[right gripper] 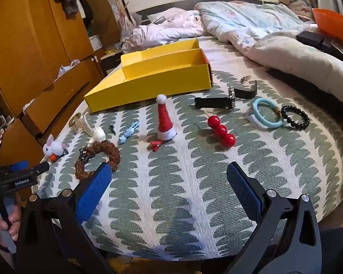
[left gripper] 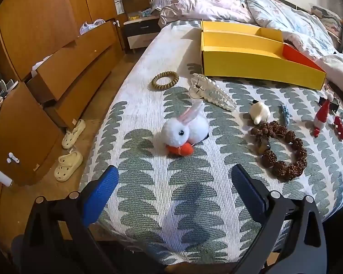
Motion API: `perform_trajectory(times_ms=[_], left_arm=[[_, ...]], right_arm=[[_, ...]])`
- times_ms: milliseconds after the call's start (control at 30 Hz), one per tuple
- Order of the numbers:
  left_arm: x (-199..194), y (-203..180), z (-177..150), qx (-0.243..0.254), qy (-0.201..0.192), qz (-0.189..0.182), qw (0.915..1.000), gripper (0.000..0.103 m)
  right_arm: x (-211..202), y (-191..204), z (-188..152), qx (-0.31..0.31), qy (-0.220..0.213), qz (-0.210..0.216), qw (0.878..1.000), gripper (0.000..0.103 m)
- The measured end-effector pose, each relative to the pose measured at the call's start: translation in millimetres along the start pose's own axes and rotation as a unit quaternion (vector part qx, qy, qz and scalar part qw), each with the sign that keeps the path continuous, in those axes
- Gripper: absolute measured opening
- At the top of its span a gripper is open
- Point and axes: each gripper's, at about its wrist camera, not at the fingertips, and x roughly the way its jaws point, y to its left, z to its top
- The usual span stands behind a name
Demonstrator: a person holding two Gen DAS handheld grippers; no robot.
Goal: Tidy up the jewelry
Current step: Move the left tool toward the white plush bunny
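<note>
Tilting both tools down over the bed, I see my left gripper (left gripper: 175,180) spread wide with nothing in it, low in its frame below the white bunny clip (left gripper: 185,130). My right gripper (right gripper: 169,175) gapes just as wide, empty, its left pad beside the brown bead bracelet (right gripper: 98,157). The jewelry lies scattered across the leaf-patterned bedspread (right gripper: 183,205); the yellow box (right gripper: 153,75) sits beyond, upper centre. Wooden drawers (left gripper: 64,73) fill the left, and a rumpled duvet (right gripper: 251,22) lies at top right.

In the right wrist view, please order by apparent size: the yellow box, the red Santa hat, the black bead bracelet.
1. yellow box
2. red Santa hat
3. black bead bracelet

The hat and bracelet look close; the ranking is unsure.
</note>
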Motion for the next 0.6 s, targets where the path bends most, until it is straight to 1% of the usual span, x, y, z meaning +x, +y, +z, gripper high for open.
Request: perform_trajectory(times_ms=[233, 433, 600], left_arm=[[2.6, -0.2, -3.7, -0.001, 0.003, -0.005, 1.0, 0.098], [5.2, 1.2, -3.1, -0.003, 0.005, -0.004, 1.0, 0.098], [6.7, 1.6, -0.1, -0.003, 0.003, 0.01, 0.9999, 0.098]], right_arm=[[8.5, 6.1, -2.2, -0.009, 0.025, 0.021, 0.999, 0.1], [5.8, 12.3, -2.8, -0.02, 0.01, 0.015, 1.0, 0.1], [10.7, 16.5, 3.9, -0.025, 0.002, 0.019, 1.0, 0.1]])
